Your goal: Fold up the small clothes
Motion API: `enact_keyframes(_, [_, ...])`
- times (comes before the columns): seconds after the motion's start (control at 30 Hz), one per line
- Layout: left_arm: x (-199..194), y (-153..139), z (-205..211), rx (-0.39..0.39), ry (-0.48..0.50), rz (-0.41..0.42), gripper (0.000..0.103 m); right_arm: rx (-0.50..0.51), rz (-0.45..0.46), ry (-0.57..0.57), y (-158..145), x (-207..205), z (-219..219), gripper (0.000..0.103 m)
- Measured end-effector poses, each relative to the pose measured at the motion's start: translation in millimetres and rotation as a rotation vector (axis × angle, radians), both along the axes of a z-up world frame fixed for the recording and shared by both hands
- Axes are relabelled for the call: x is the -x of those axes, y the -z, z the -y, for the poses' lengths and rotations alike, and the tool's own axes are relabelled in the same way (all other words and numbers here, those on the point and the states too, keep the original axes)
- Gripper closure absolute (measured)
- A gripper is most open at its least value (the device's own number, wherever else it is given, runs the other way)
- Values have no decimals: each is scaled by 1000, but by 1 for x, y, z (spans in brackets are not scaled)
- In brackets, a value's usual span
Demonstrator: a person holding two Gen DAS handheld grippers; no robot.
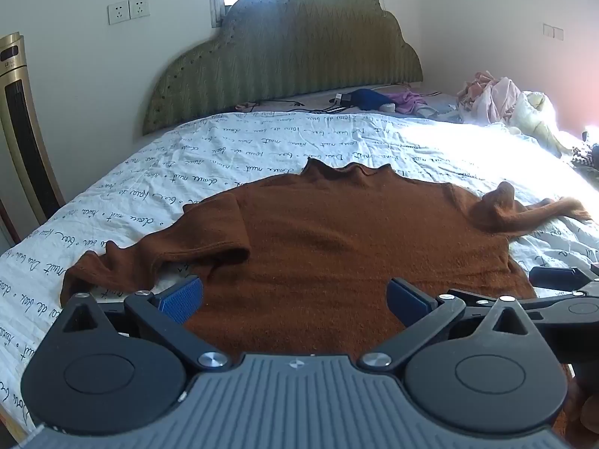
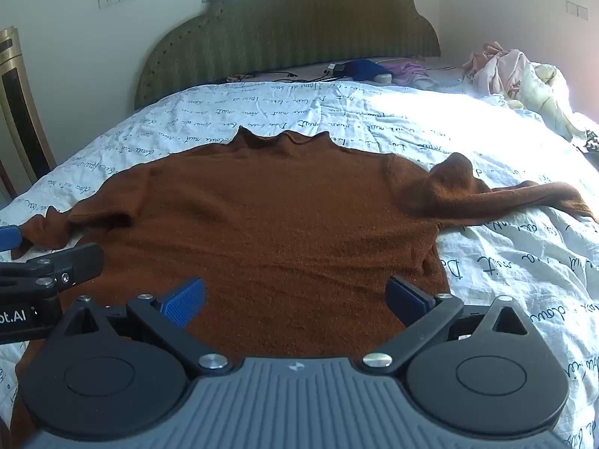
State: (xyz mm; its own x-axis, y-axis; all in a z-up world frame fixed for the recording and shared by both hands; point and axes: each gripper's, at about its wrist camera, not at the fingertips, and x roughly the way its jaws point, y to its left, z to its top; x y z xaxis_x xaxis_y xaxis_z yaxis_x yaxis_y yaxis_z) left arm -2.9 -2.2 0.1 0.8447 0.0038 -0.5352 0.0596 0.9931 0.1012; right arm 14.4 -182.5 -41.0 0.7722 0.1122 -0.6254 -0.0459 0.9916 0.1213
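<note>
**Both jaws wide over the sweater's hem**

The left gripper point(image 1: 294, 295) and right gripper point(image 2: 294, 295) stand open and empty, the brown sweater point(image 2: 269, 209) flat on the bed point(image 2: 505, 262) just ahead. Pinching the sheet with the knit would likely drag wrinkles. Beyond the collar lies bare sheet; far right, a clothes pile point(image 2: 509, 67).

We count one brown sweater point(image 1: 348, 239) ahead of and under both grippers, with two sleeves. We count two grippers: the left gripper point(image 1: 294, 299) and the right gripper point(image 2: 294, 297), each with two blue pads. Beyond them we count one bed sheet point(image 1: 232, 138), one green headboard point(image 1: 292, 56), one heap of clothes point(image 1: 498, 101) far right, and two wall sockets point(image 1: 128, 10) upper left.
</note>
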Motion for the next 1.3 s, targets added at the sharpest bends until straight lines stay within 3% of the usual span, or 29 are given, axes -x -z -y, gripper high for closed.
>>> enact_keyframes(0.03, [-4, 0, -2, 28, -2, -40, 0, 0, 4, 0, 0, 0, 0, 0])
enact_keyframes(0.13, [-5, 0, -4, 34, -2, -47, 0, 3, 5, 1, -1, 0, 0, 0])
enact_keyframes(1.3, [-4, 4, -4, 40, -14, -52, 0, 18, 7, -2, -1, 1, -2, 0])
